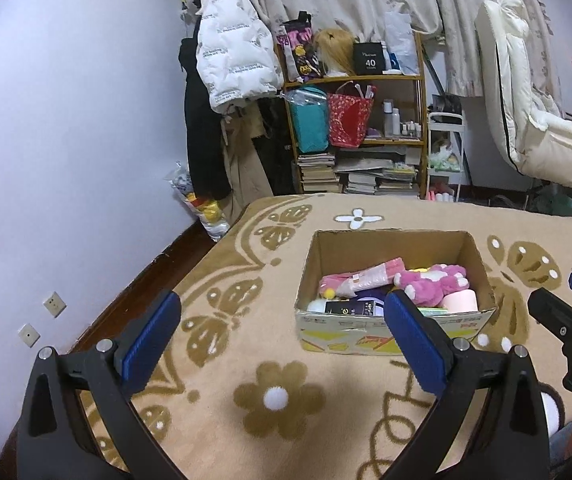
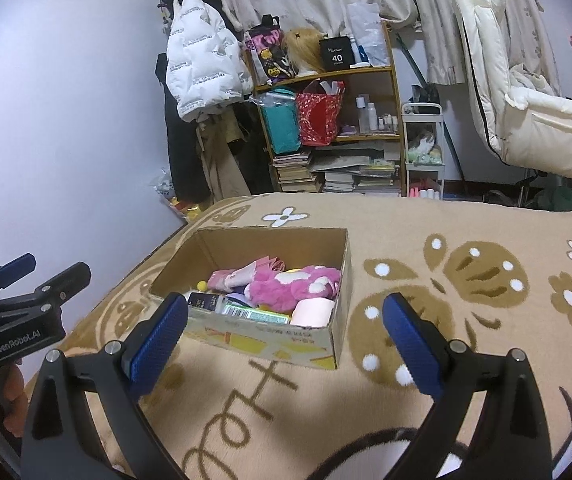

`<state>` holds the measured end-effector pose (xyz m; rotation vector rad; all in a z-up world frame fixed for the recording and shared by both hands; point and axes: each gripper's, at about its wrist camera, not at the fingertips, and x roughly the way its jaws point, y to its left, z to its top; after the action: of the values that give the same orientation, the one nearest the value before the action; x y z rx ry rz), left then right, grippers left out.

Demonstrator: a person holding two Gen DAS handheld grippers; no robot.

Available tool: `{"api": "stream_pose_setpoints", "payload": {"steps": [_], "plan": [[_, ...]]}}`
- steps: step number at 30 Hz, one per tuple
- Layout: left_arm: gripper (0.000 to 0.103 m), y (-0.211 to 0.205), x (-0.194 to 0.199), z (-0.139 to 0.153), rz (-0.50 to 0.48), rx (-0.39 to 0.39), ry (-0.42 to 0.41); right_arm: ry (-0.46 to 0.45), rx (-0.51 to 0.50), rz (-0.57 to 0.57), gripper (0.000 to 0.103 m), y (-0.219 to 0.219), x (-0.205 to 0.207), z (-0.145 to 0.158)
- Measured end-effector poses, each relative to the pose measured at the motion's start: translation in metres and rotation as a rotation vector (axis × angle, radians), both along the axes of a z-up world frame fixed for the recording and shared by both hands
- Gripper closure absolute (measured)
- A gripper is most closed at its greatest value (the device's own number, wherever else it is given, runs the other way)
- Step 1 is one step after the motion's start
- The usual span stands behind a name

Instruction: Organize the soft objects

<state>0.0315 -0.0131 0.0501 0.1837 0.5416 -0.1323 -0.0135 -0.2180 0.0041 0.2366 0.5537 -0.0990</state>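
A cardboard box stands on a beige patterned blanket. Inside lie a pink plush toy, a pink wrapped bundle, a pale pink roll and small packets. My left gripper is open and empty, held above the blanket just in front of the box's left part. My right gripper is open and empty, in front of the box's right corner. Each gripper shows at the edge of the other's view.
A wooden shelf with bags, bottles and stacked books stands behind the bed. A white puffer jacket hangs at the wall. A white padded chair is at right.
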Motion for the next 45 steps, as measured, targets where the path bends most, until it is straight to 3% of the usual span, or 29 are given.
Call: {"api": "stream_pose_setpoints", "payload": {"steps": [13,45], "plan": [[0.002,0.006,-0.024,-0.001,0.009,0.028,-0.001,0.004,-0.025,0.008,0.001,0.009,-0.019,0.006],[0.002,0.005,-0.021,-0.008,-0.019,0.034,0.037,0.032,-0.046,0.014,0.001,0.014,-0.019,-0.003]]}}
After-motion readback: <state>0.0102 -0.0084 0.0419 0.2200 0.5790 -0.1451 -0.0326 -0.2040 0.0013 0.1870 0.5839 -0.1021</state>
